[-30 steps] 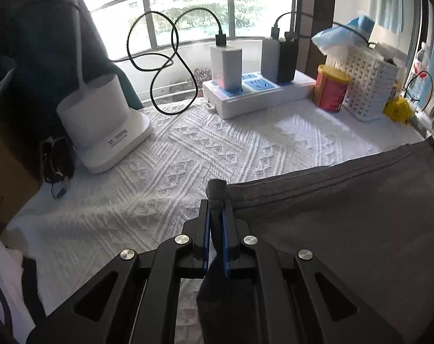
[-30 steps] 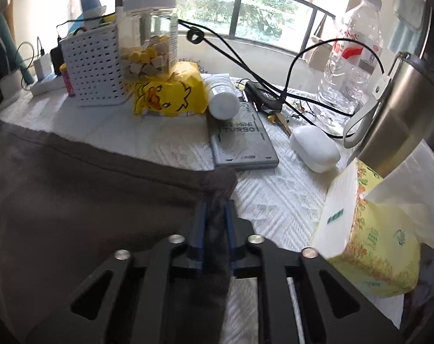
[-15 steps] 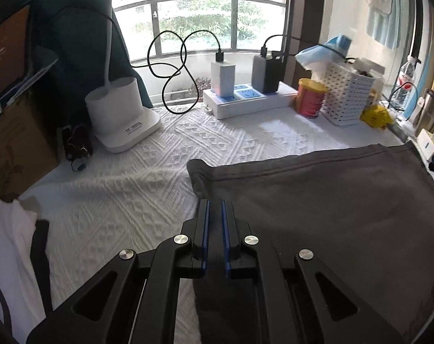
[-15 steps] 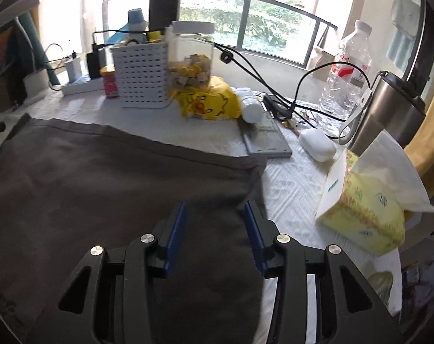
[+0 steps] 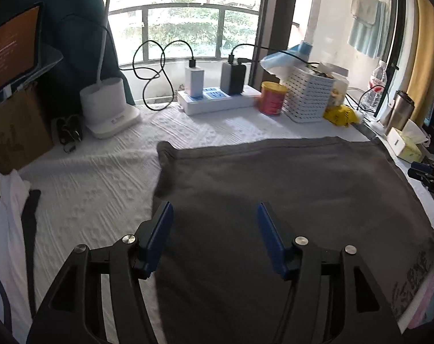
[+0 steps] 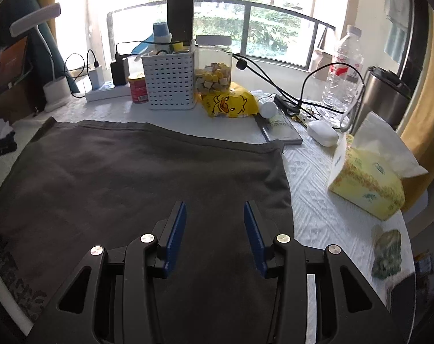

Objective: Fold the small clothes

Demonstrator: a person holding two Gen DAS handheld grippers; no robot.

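Note:
A dark grey garment (image 5: 288, 195) lies spread flat on the white textured table cover, its hem edge toward the window. It also fills the right wrist view (image 6: 136, 177). My left gripper (image 5: 214, 215) is open and empty, held above the garment near its left edge. My right gripper (image 6: 214, 215) is open and empty above the garment near its right edge. The right gripper's tip (image 5: 426, 172) shows at the right border of the left wrist view.
Along the back stand a white lamp base (image 5: 108, 109), a power strip with chargers (image 5: 217, 97), a red can (image 5: 271, 101), a white basket (image 6: 169, 81), a jar (image 6: 212, 66), a yellow bag (image 6: 231, 104). A tissue box (image 6: 365, 183), bottle and steel mug stand right. White clothing (image 5: 7, 229) lies left.
Both grippers have let go of the garment's corners, opened and pulled back and up. The garment now lies flat on the table.

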